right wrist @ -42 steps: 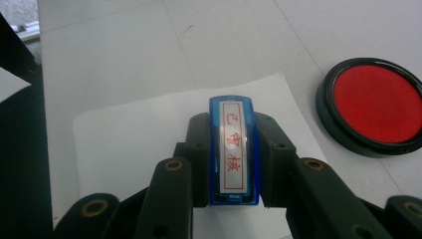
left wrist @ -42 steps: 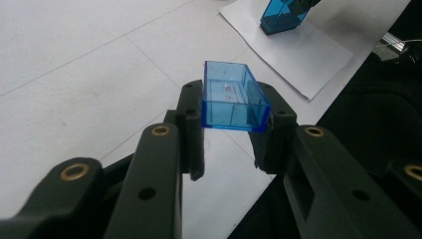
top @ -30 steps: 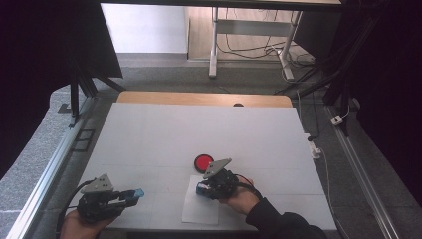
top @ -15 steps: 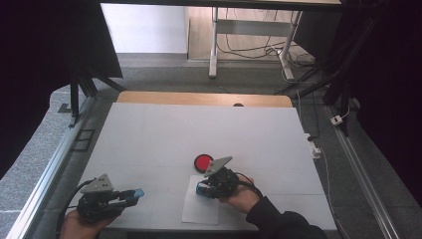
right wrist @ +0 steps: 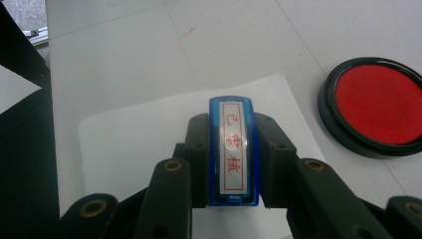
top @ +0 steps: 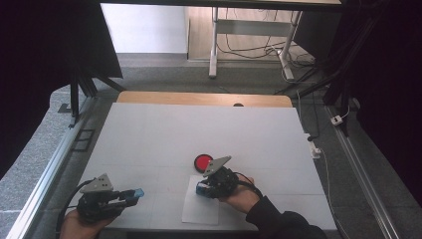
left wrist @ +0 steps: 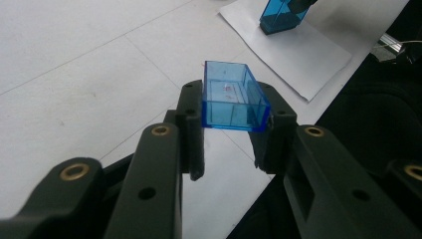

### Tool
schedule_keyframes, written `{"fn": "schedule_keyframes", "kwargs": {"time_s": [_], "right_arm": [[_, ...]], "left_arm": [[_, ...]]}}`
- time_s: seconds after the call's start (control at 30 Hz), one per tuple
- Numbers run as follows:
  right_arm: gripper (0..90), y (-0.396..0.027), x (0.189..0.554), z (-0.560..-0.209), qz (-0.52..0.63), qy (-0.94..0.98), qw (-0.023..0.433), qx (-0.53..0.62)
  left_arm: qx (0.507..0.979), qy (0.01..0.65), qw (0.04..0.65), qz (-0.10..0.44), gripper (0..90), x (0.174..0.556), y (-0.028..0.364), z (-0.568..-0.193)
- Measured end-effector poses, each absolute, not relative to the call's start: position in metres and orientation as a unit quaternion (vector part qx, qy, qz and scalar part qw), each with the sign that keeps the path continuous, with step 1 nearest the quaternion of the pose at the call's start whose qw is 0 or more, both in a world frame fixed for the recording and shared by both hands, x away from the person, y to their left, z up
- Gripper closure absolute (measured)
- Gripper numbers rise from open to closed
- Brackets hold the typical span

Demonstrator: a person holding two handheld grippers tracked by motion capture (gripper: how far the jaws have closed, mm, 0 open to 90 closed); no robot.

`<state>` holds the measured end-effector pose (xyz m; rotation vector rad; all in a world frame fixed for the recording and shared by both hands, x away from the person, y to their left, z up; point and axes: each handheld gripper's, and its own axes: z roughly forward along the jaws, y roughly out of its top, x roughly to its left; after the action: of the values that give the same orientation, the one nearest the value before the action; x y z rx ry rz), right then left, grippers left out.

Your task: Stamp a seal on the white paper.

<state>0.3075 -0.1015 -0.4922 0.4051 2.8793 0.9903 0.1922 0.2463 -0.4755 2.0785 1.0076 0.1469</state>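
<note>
we hold the left gripper low at the near left corner of the white table, its jaws closed on a clear blue cap. in the left gripper view the cap sits between the two black pads, its open hollow facing away from us, pinched on its two long sides and lifted clear of the table top. it lies level, pointing toward the paper sheet further off.

our right gripper is near the table's front middle, over the white paper sheet. its jaws are closed on a blue stamp, gripped by its narrow sides. in the right gripper view the stamp's face is turned up toward the camera, a white strip with a red frame and red characters. the stamp is right between the pads, with the sheet beneath and ahead of it; we cannot tell whether the stamp touches the paper.

a round red ink pad in a black rim rests on the table just beyond the sheet's far corner, close to the right gripper and apart from the stamp. in the high view the ink pad lies just past the gripper's grey plate.
</note>
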Motion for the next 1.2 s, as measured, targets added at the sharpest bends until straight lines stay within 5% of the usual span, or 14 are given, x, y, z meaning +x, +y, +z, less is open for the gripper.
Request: {"fn": "schedule_keyframes", "kwargs": {"time_s": [1.2], "right_arm": [[71.4,-0.115,0.302,-0.456,0.389,0.911,0.045,0.134]], "left_arm": [[0.822,0.399,0.403,0.057,68.6,0.192,0.246,-0.475]]}}
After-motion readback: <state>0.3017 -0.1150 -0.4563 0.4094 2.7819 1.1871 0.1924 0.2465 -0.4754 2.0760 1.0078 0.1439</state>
